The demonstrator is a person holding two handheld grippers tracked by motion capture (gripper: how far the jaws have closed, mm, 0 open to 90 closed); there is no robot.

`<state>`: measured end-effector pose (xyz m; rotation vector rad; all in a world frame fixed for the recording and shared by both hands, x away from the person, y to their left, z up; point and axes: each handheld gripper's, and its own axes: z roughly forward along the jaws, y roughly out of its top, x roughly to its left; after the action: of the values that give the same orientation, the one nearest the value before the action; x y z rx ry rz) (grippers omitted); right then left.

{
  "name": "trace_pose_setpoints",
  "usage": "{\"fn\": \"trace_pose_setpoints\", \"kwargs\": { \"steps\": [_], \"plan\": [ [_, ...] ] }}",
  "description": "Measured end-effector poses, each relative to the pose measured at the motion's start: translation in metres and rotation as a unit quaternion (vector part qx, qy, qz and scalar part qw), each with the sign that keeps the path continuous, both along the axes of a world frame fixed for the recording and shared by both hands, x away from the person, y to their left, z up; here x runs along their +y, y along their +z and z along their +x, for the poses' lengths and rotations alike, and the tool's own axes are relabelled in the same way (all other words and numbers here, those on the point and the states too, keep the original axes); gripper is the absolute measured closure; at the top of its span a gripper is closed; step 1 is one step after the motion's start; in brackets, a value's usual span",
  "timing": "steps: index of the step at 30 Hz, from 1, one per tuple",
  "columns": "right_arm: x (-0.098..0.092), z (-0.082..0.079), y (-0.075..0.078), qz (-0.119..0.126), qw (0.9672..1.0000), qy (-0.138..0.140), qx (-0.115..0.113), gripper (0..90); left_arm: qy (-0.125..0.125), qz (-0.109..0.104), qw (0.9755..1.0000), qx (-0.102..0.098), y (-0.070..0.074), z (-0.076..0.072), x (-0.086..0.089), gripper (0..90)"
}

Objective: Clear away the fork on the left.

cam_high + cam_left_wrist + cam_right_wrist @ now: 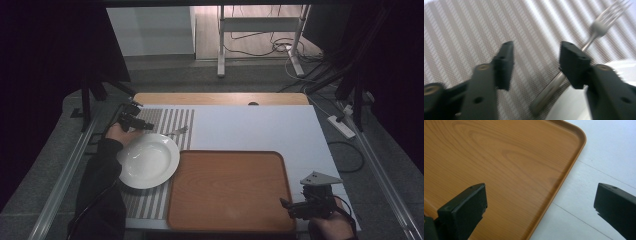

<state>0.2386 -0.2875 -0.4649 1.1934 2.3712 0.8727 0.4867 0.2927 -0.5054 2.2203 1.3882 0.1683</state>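
- White table top (260, 127) fills mid-frame in my high view; a striped grey-and-white placemat (167, 120) covers its left part.
- Empty orange wood-grain tray (230, 190) sits lower centre, its left edge beside the mat.
- Round white plate (148, 160) lies on the mat, left of the tray.
- My right gripper (541, 207) is at lower right, jaws wide apart straddling the tray's rim, holding nothing.
- My left gripper (536, 60) is at upper left, jaws apart over the mat.
- Silver metal fork (584, 47) lies just above the plate, beside one jaw, ungripped.
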Motion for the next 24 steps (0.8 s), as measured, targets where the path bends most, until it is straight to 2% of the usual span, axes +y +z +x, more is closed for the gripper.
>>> {"fn": "trace_pose_setpoints", "kwargs": {
  "steps": [4, 5, 8, 12, 16, 19, 22, 23, 24],
  "plan": [
    [0.0, 0.0, 0.0, 0.0, 1.0, 0.001, 0.0, 0.0, -0.02, 0.007, 0.9998, -0.001, -0.003, 0.004, -0.018, 15.2],
    [0.0, 0.0, 0.0, 0.0, 1.0, 0.001, 0.0, 0.0, -0.025, 0.008, 0.9996, -0.001, -0.004, 0.006, -0.022, 6.9],
    [0.0, 0.0, 0.0, 0.001, 1.0, 0.001, 0.0, 0.0, -0.036, 0.012, 0.9993, 0.001, -0.007, 0.01, -0.033, 2.3],
    [0.0, 0.0, 0.0, 0.0, 1.0, 0.002, 0.0, 0.0, -0.063, 0.031, 0.9975, 0.008, -0.011, 0.013, -0.047, 0.0],
    [0.0, 0.0, 0.0, 0.0, 1.0, 0.003, 0.0, 0.0, -0.073, 0.059, 0.9954, 0.016, -0.016, 0.016, -0.059, 0.0],
    [0.0, 0.0, 0.0, 0.0, 1.0, 0.003, 0.0, 0.0, -0.075, 0.087, 0.9931, 0.022, -0.02, 0.019, -0.063, 0.0],
    [0.0, 0.0, 0.0, 0.0, 1.0, 0.003, 0.0, 0.0, -0.064, 0.106, 0.9919, 0.025, -0.024, 0.021, -0.063, 1.8],
    [0.0, 0.0, 0.0, 0.0, 1.0, 0.004, 0.0, 0.0, -0.065, 0.109, 0.9916, 0.025, -0.025, 0.021, -0.062, 2.6],
    [0.0, 0.0, 0.0, 0.0, 1.0, 0.003, 0.0, 0.0, -0.062, 0.1, 0.9927, 0.027, -0.026, 0.022, -0.06, 2.8]
  ]
}}
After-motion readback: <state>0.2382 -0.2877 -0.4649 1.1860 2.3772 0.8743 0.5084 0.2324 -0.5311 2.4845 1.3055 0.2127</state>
